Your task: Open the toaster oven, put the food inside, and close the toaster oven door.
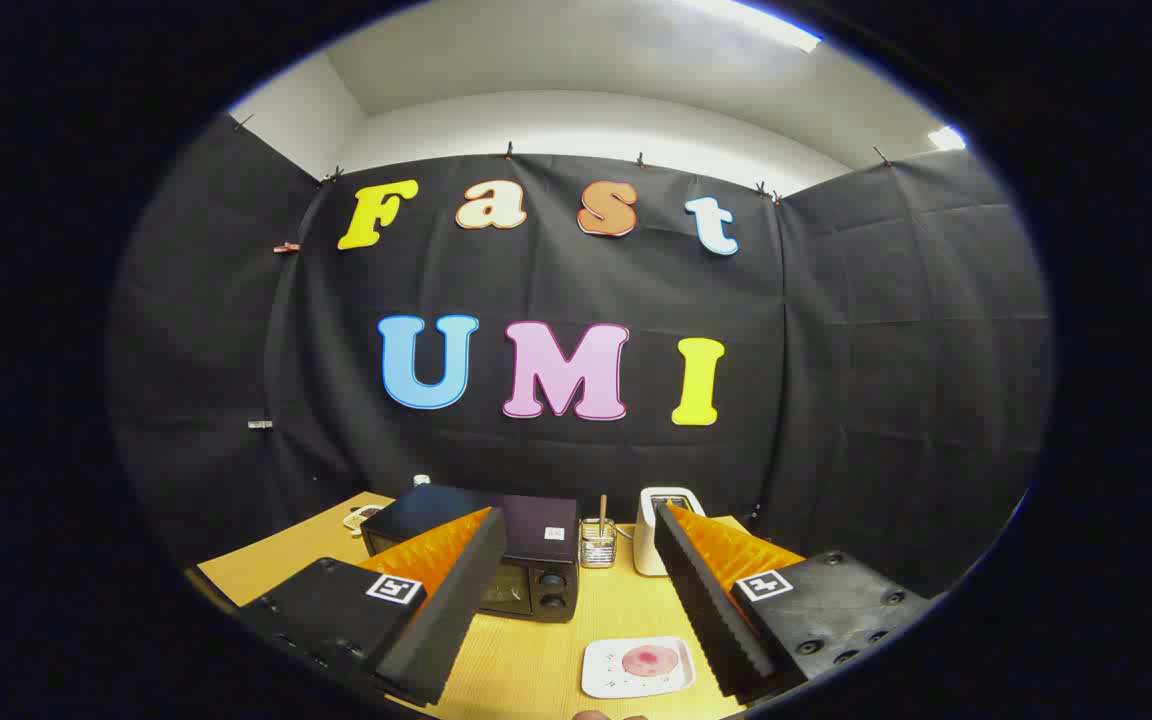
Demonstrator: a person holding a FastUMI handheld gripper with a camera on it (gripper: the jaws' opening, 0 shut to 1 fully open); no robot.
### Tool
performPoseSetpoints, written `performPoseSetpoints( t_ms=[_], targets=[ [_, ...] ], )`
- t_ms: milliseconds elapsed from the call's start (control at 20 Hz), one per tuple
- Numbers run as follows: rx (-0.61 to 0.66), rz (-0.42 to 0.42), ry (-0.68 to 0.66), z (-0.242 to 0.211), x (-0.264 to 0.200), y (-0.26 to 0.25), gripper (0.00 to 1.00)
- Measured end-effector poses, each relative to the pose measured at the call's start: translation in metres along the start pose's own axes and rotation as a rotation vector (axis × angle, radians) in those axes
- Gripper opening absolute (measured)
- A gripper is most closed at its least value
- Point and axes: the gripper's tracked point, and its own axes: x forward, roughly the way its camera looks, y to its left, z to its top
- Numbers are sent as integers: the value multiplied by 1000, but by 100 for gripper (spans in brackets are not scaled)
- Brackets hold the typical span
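So, quick rundown of where things stand:

Gripper: the gripper is spread wide with nothing between its fingers, hanging above the near part of the table and looking toward the back wall.

Food: a round pinkish slice, maybe meat or a patty, hard to tell exactly. The food sits on a small white square plate near the front edge of the table, lower down between the two fingers and closer to the right one. Nobody's touched it as far as I can see.

Toaster oven: the black toaster oven is further back on the table, toward its left half, partly hidden behind the left finger. Two knobs show on its right front side. Its door looks closed to me, though the finger covers most of it, so take that with some salt.

Other stuff: a white pop-up toaster stands at the back just beside the right finger's tip, and a small glass jar with a stick in it sits between the oven and that toaster. Something small and white lies near the back left corner, too tiny to name.

Progress: basically zero, I'd say. Door not opened, food not loaded, door not shut again.

Next up: probably reach for the oven door handle first.
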Motion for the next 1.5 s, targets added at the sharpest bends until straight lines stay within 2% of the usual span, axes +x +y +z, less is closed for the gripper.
performPoseSetpoints(
  t_ms=[1050, 1500],
  targets=[
    [24, -92, 45, -14, 21, -15, 98],
    [21, -64, 98, -36, 49, 18, 98]
  ],
)
